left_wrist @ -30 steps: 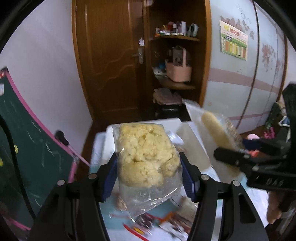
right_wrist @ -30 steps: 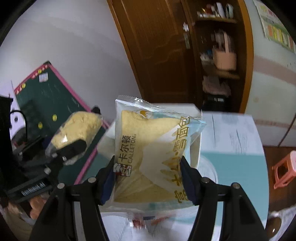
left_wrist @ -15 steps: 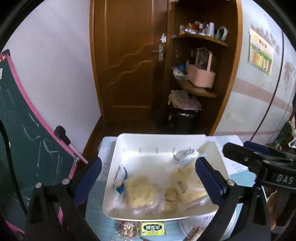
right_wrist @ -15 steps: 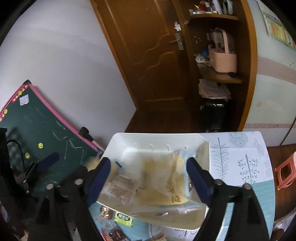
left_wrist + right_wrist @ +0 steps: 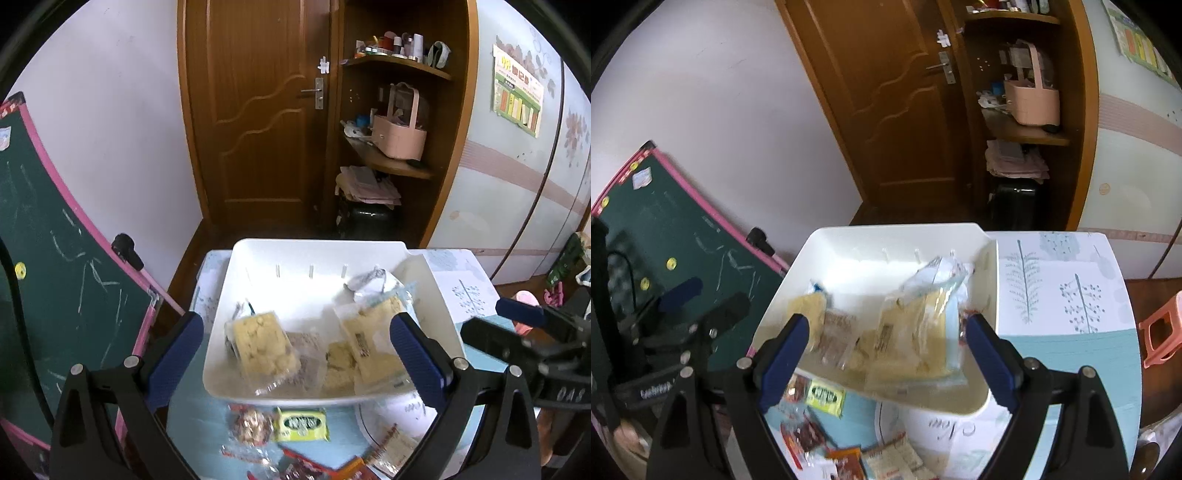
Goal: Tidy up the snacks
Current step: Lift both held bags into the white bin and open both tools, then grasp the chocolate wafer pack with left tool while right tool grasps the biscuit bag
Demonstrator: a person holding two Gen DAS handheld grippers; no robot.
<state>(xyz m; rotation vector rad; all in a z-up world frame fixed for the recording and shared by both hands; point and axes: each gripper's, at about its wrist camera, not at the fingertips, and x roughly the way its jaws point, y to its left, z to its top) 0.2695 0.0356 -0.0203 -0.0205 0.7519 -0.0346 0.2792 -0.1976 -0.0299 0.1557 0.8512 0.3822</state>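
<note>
Snack packets lie in the white bin; both tools empty.

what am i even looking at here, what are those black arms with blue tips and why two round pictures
There is no robot. A person holds a hand tool in each hand, and each tool is a two-finger gripper with blue pads and a wide-angle camera looking along the fingers. That is why both pictures look round and bent.

One picture comes from the left gripper, the other from the right gripper. Each also catches the other tool at its edge.

Both stand open and hold nothing. Beyond them a white tray sits on a table with a pale blue cloth. In the tray lie clear bags of yellow cake or bread. Nearer the camera, small snacks still lie on the cloth, among them a green packet.
</note>
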